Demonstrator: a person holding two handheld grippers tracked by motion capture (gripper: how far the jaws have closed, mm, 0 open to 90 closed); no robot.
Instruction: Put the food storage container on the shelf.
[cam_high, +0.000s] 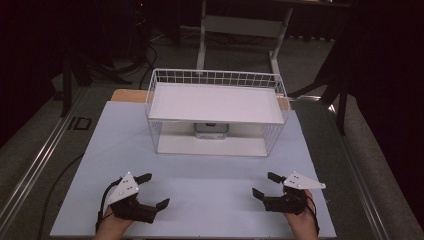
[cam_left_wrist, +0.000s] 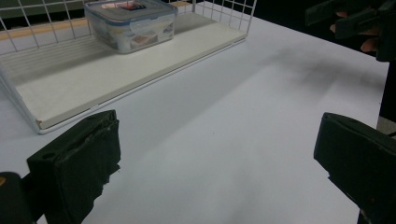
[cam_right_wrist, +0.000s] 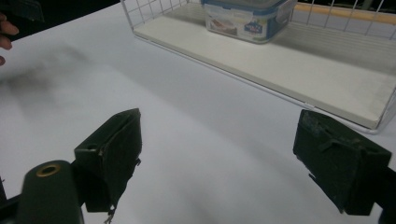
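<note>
the left gripper (cam_high: 152, 190) sits low over the near left part of the white bench (cam_high: 210, 200), its fingers (cam_left_wrist: 74, 163) spread wide apart with nothing between them but bare bench top. the right gripper (cam_high: 264, 185) mirrors it at the near right, its fingers (cam_right_wrist: 112, 154) also wide open and holding nothing. each is carried by a hand coming in from the bottom edge of the high view, and both point toward the middle of the bench, well apart from each other.

farther back on the bench stands a white wire basket (cam_high: 155, 85) with a flat white shelf (cam_high: 215, 102) across its top and a pale board (cam_high: 210, 145) as its floor. on that lower board, under the shelf and about midway along it, sits a clear plastic container (cam_high: 211, 129) with a blue-rimmed lid; it also shows in the left gripper view (cam_left_wrist: 130, 23) and the right gripper view (cam_right_wrist: 247, 16). something printed or coloured seems to lie inside it, though it is too blurred to tell what. the container is well apart from both grippers, neither of which touches the basket.
</note>
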